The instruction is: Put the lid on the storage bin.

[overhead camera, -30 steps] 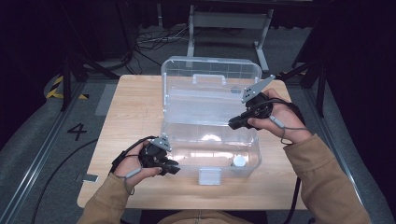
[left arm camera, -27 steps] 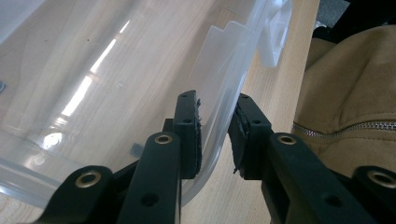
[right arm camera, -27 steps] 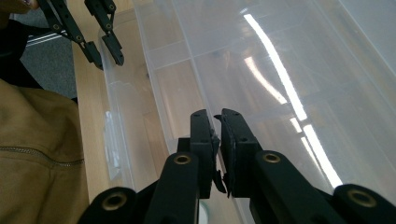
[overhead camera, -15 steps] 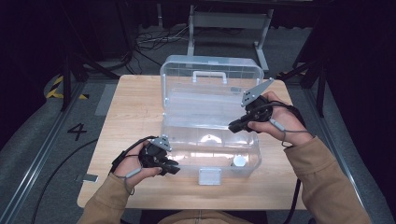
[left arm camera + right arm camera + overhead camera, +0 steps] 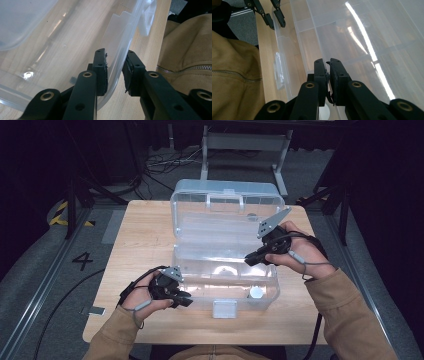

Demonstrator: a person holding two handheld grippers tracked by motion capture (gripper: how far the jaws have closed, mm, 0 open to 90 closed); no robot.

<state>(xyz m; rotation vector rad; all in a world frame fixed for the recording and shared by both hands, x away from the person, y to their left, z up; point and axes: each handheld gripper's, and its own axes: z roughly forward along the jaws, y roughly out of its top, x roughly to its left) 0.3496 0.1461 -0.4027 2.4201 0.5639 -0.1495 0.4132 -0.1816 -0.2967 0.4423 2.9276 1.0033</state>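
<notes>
Work in hand: handling an open clear plastic storage box (image 5: pixel 225 265) with a hinged lid (image 5: pixel 227 195), standing on a light wooden table (image 5: pixel 135 245).
Box position: middle of the table, its front wall toward the person, the lid tipped up at the far side.
Left gripper (image 5: pixel 182 299): at the box's near left corner; in the left gripper view its jaws straddle the clear front wall (image 5: pixel 120 62), one pad inside and one outside, with a little daylight on each side, so spread and not yet pinching.
Right gripper (image 5: pixel 251 260): over the right side of the box interior; in the right gripper view the jaws stand nearly pressed together with a thin slit between them, and I cannot tell that anything is caught there.
Step, as I judge it: the left tool steadies the box at its wall while the right tool works above the compartments.
Next move calls for: squeezing the left jaws firmly onto the wall so the light box does not slide, then lowering the right tool toward the small white round cap (image 5: pixel 256 293) lying in the near right of the box.
Count: one box, one lid, one white front latch (image 5: pixel 224 309), one white cap, two grippers.
Beyond the table: black cables (image 5: pixel 160 162) on the floor, and a floor mark reading 4 (image 5: pixel 82 261).
</notes>
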